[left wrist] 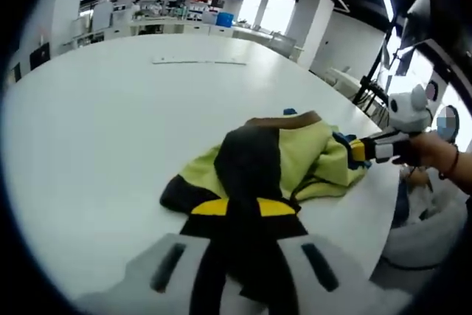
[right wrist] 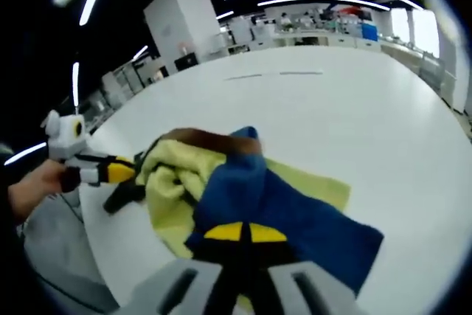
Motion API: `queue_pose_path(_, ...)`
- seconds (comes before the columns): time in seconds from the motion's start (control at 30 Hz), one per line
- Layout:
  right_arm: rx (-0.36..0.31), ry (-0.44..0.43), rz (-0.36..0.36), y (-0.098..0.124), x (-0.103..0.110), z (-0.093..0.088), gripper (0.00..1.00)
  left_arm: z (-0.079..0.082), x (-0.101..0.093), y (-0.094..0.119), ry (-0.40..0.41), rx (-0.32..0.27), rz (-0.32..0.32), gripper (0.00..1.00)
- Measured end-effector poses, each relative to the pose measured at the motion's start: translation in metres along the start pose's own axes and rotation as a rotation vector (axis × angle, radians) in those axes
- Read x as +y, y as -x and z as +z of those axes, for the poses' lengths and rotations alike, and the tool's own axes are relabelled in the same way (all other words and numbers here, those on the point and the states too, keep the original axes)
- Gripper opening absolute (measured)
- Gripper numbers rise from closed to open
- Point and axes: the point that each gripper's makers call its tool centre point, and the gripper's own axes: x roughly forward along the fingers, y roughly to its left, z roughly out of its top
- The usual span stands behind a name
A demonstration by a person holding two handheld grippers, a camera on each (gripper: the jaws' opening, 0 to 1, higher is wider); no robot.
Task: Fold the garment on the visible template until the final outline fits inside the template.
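- Garment of soft fabric in yellow-green, black, dark blue and brown [left wrist: 284, 156] lies bunched on the white worktop [left wrist: 110, 138], close to its edge; no template outline can be made out under or around it.
- Left hand-held gripper [left wrist: 242, 210], nearest in the left gripper view, has its yellow-tipped jaws together, clamped on a black fold of the garment.
- Right hand-held gripper [right wrist: 243, 234], nearest in the right gripper view, is likewise pinched shut on the dark blue panel [right wrist: 295, 219].
- Each hand-held gripper also shows in the other's view, at the garment's far side, held by a person's hand [right wrist: 33, 186].
- Judged step: both corners are gripped, so the cloth wants lifting and spreading before any fold. Draw the two grips apart evenly, keep the fabric low over the worktop, and steer it inward, away from the edge, so nothing slides off.
- Farther off, the worktop runs bare to a thin line [left wrist: 199, 62] marked across it.
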Motion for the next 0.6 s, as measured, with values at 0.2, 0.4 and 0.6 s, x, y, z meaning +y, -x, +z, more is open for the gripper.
queue_pose_path(0.2, -0.029, 0.047, -0.020, 0.011, -0.001, 0.007, 0.00, 0.008, -0.007, 0.009, -0.035, -0.040, 0.012, 0.00)
queue_pose_path(0.4, -0.071, 0.137, -0.060, 0.028, -0.004, 0.026, 0.00, 0.022, -0.007, 0.018, -0.038, -0.084, 0.012, 0.00)
queue_pose_path(0.6, -0.130, 0.176, -0.077, 0.044, -0.003, 0.053, 0.00, 0.053, -0.007, 0.038, -0.059, -0.167, 0.001, 0.00)
